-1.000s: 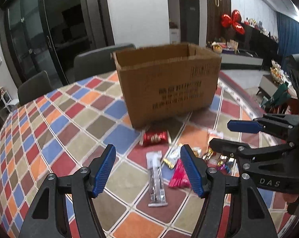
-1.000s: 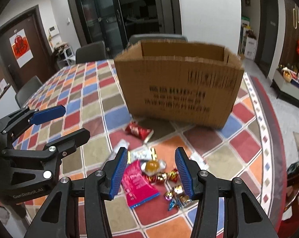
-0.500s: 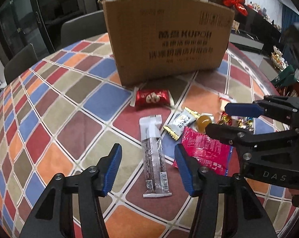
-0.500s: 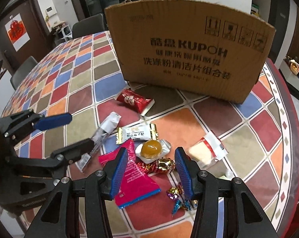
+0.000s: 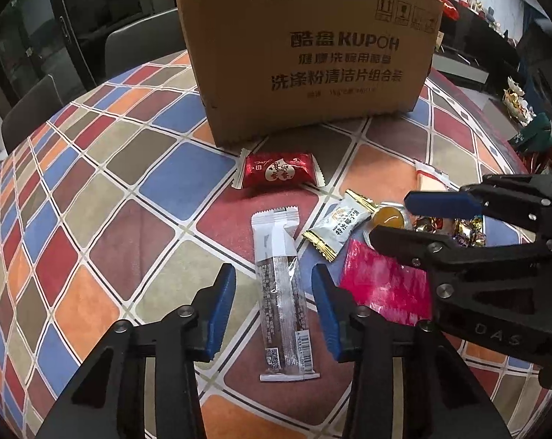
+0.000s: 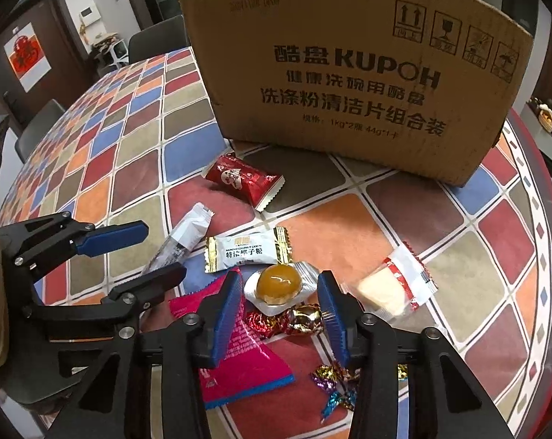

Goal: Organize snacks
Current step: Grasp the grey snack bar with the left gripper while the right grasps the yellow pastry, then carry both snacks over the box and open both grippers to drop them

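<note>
Round table (image 6: 137,153) under a checked cloth of red, blue, orange and taupe squares. Cardboard box (image 6: 353,84) stands at the far side. Just in front of it, a red wrapped snack (image 6: 245,181). Nearer and left, a long clear-and-white bar (image 5: 281,285); right of that a white, gold-edged candy (image 6: 248,250). Then a yellow jelly cup (image 6: 276,285), a red-and-white packet (image 6: 396,285) to its right, foil sweets (image 6: 294,322) just nearer, and a pink pouch (image 6: 243,362) at near left
</note>
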Available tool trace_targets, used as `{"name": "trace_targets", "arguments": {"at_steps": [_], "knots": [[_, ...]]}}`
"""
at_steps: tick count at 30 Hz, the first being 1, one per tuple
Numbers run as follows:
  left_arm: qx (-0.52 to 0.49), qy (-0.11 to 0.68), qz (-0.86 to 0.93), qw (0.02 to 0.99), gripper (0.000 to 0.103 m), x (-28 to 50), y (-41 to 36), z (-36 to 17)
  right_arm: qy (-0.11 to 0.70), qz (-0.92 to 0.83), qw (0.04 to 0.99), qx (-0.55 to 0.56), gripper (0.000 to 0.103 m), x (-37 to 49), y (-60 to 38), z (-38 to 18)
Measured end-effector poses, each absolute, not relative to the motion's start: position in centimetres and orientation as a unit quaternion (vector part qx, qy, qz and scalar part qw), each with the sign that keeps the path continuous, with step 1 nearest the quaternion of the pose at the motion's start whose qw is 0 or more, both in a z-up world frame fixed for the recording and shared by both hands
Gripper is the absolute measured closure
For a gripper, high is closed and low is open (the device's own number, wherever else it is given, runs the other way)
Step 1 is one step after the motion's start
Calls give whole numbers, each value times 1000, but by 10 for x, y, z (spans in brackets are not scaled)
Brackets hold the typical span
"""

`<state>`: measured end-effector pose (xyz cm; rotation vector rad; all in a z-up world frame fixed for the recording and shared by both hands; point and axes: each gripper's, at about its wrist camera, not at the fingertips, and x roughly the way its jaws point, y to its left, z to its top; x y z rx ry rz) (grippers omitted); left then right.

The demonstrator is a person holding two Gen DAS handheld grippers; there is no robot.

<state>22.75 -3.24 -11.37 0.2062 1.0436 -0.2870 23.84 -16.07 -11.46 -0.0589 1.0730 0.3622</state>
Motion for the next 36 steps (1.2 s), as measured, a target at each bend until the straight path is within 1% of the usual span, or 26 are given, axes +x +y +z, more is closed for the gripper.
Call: {"name": "trace_targets", "arguments": {"at_steps": [2,6,7,8,16,24,36], "knots": [[100,496,-137,852,65,228,-33,-114,513,173,840,-31,65,240,-159,-118],[99,498,-139,850,68,229,-34,-116,517,176,837,-38,69,239,-155,-124],[99,500,-140,849,71,229,-34,-117,515,176,838,-39,74,238,-155,-124],[98,502,-141,848,75,229,-35,-118,516,178,837,-39,74,238,-155,-124],[90,505,-147,846,82,227,-34,-117,513,181,838,-36,74,235,-153,-123],[77,478,-155,861,83,210,-32,-95,494,180,850,-29,74,223,-158,-104],[63,403,-162,898,83,182,-29,-36,419,181,889,-25,74,190,-169,-46]]}}
